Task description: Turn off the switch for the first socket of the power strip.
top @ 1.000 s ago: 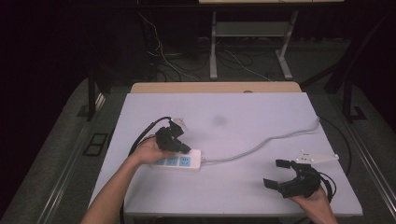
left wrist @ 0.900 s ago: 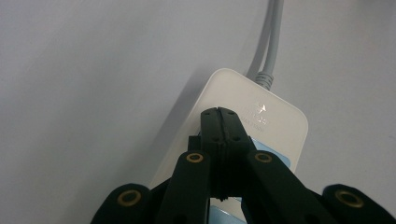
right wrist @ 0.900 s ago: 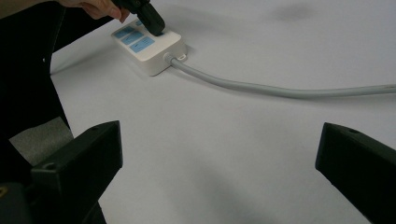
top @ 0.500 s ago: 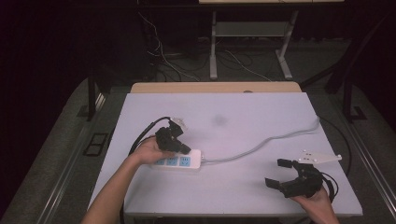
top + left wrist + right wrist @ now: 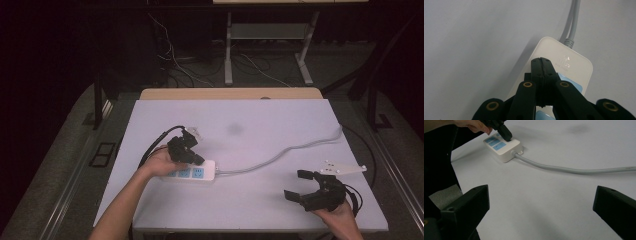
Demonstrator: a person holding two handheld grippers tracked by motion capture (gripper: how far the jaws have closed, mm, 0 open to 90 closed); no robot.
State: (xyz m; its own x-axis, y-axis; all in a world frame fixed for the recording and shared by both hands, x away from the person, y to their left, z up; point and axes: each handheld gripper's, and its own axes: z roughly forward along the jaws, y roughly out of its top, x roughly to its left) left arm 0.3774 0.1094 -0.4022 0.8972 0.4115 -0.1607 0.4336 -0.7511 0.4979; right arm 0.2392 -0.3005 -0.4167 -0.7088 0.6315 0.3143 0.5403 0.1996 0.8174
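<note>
Surrounding everything is a dark room; behind the counter point(image 5: 280, 125), beyond both tools, the floor carries loose cables point(image 5: 175, 65) and the metal legs of another table point(image 5: 265, 55). The counter has a pale, flat, matte top with a wooden edge point(image 5: 230, 93) on its far side. One faint dark smudge point(image 5: 234, 129) lies on the top, beyond the left tool and a little toward the right tool.

A grey cord point(image 5: 285, 150) runs across the counter from the far right edge to the white power strip point(image 5: 197, 173). It passes between the two tools and enters the end of the strip that points to the right tool.

The power strip lies directly under the left tool point(image 5: 192, 157). It has blue socket panels point(image 5: 495, 143) on its upper face. In the left gripper view the jaws of this tool are pressed together, with no gap, and their tips stand over the strip's upper face, close to the end where the cord enters. I cannot tell if the tips touch the strip. The person's left hand point(image 5: 162, 162) holds this tool from the near side.

The right tool point(image 5: 302, 185) is well apart from the strip, near the right front corner of the counter. Its jaws are spread wide and nothing is between them; below them is bare counter. A grey three-cornered plate point(image 5: 342, 168) sits on top of it, and the right hand point(image 5: 340, 215) grips it from behind.
</note>
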